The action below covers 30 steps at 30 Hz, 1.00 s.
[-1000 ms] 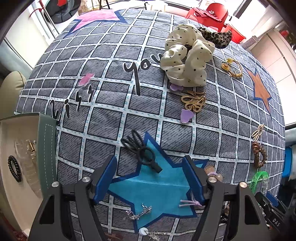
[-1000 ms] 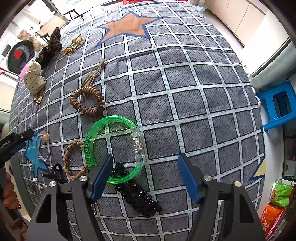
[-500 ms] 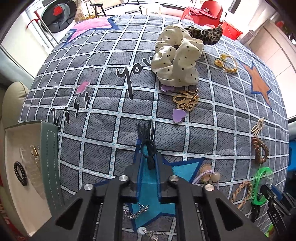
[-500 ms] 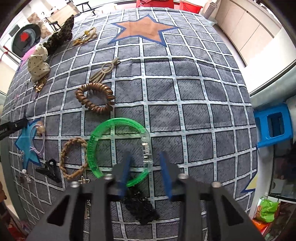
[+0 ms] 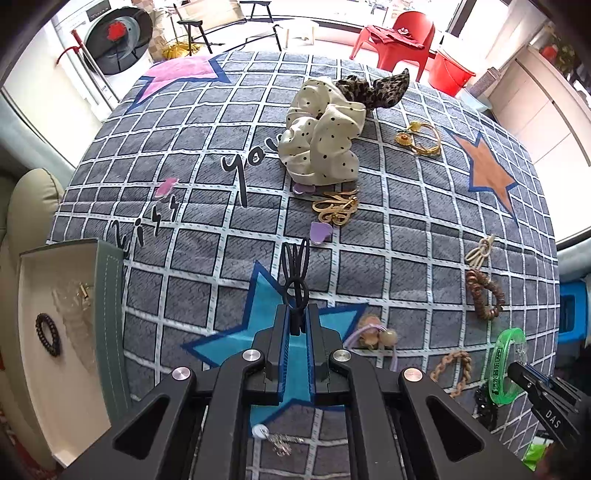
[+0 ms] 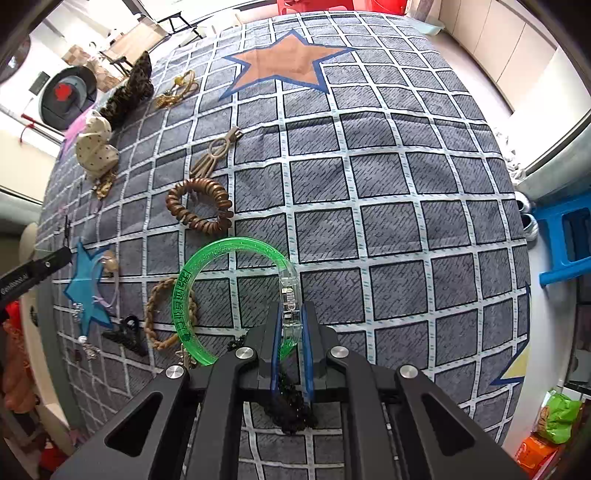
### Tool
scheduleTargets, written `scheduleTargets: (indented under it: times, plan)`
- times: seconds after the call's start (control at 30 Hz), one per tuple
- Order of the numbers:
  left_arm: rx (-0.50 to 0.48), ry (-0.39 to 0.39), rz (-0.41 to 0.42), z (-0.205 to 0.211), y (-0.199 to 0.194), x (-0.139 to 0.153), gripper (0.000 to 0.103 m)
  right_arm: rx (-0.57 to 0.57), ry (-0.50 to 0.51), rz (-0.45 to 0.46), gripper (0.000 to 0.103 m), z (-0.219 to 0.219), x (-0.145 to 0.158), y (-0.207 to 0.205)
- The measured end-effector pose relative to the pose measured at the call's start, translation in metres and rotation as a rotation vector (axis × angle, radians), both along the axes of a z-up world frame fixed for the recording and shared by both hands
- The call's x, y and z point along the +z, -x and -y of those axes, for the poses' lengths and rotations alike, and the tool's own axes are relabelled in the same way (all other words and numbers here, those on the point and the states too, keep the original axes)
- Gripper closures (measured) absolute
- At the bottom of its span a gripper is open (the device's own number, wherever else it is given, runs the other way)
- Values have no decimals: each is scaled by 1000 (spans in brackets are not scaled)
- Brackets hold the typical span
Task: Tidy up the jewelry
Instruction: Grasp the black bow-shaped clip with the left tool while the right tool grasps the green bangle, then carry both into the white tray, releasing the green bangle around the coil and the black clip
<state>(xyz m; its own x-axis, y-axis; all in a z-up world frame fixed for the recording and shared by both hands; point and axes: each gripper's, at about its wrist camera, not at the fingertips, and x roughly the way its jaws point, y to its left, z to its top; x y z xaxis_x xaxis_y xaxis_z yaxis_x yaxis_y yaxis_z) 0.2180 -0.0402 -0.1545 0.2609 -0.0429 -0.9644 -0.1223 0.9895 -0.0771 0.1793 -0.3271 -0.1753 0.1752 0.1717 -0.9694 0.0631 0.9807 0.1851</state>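
1. Since 1 s earlier both grippers had gone from wide apart to pinching: left gripper (image 5: 296, 325) had its blue pads pressed on the handle end of the black hair clip (image 5: 294, 273), which was lifted & pointing straight fwd over the blue star (image 5: 236, 339); before, the clip lay flat on that star.
2. Right gripper (image 6: 291, 325) was clamped on the clear clasp section of the green bangle (image 6: 229, 299); rest of the ring stuck out to its left over the checked blanket (image 6: 388, 206).
3. Under the right pads lay a black beaded bracelet (image 6: 291, 406), partly hidden.
4. Just left of the bangle: a braided tan bracelet (image 6: 157, 314), overlapped by the green ring, then a black claw clip (image 6: 125, 334).
5. Near the left gripper, right side: a lilac hair tie w/ beige beads (image 5: 373, 334); a silver chain (image 5: 282, 441) sat below the tool.
6. Left edge of left view: an open box (image 5: 109, 295) holding a black coil tie (image 5: 48, 334) & clear clips.
7. Mid-distance: a brown spiral hair tie (image 6: 199, 205) & beige clip (image 6: 216, 153); gold brooch (image 5: 334, 208) & lilac heart (image 5: 319, 232) ahead of the held clip.
8. Farther: polka-dot scrunchie (image 5: 319, 144) touching a leopard scrunchie (image 5: 376, 88); gold bangle (image 5: 421, 138) right of them, near the orange star (image 5: 487, 170).
9. Beyond the blanket: red chair (image 5: 397, 35).
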Motion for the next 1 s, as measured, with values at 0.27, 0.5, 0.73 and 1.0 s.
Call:
scheduleTargets:
  times: [0.27, 0.5, 0.73, 1.0]
  plan:
    - [-44, -8, 25, 6, 30, 18, 93, 8, -34, -4, 92, 8, 3, 0]
    - [-105, 33, 47, 4, 50, 25, 93, -14, -24, 12, 92, -11, 11, 15]
    - [-125, 58, 82, -24, 74, 43, 93, 3, -19, 32, 92, -52, 28, 27]
    - [-49, 46, 120, -85, 103, 56, 93, 133, -32, 50, 92, -137, 45, 28]
